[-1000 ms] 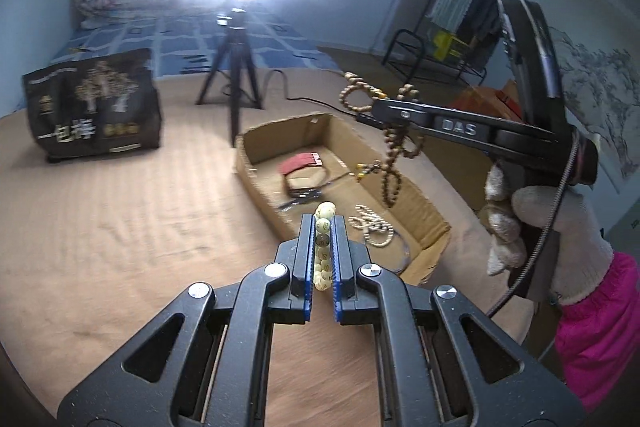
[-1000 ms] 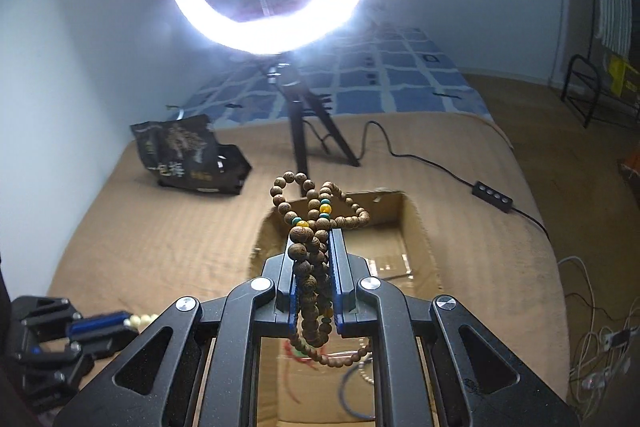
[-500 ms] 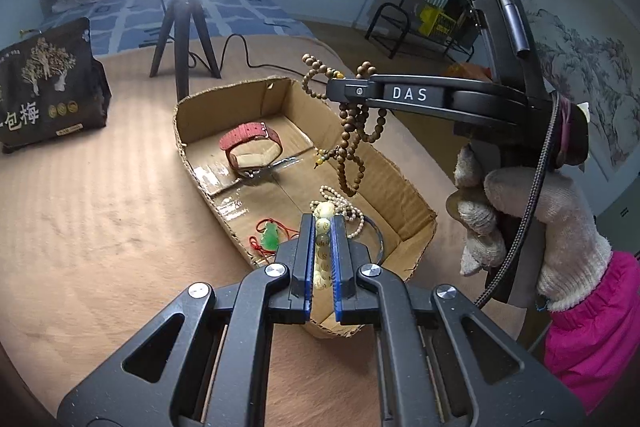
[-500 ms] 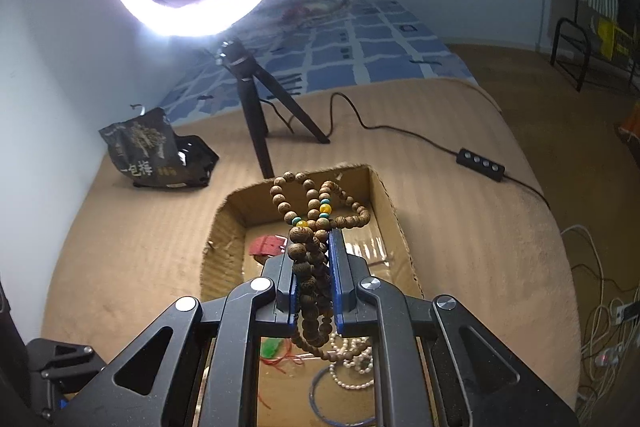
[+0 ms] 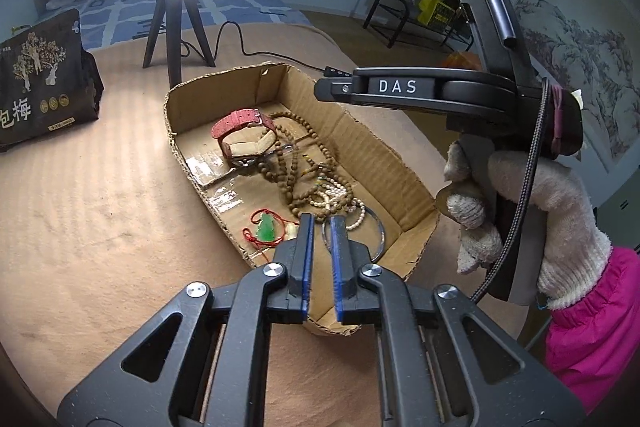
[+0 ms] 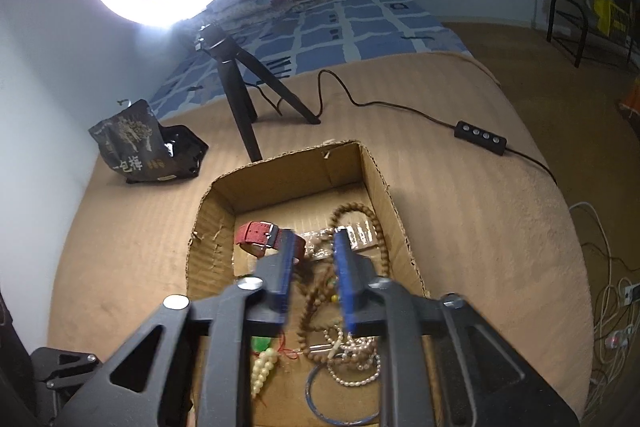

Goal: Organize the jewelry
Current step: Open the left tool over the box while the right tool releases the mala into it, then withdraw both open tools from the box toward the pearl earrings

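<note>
The cardboard box [image 5: 408, 163] was plain brown. In it lay a red watch [image 5: 244, 135] with a cream inner strap, a string of dark brown wooden beads [image 5: 292, 167], a white pearl string [image 5: 340, 195], a green pendant [image 5: 267, 229] on red cord and cream beads [image 6: 262, 371]. The grippers [image 5: 320, 227] were black with blue pads [image 6: 344, 267]. At upper left sat a black bag [image 5: 40, 79] printed with gold trees. The blanket [image 5: 100, 187] was tan with faint stripes, the sleeve [image 5: 592, 331] bright pink, the glove [image 5: 552, 211] off-white.
</note>
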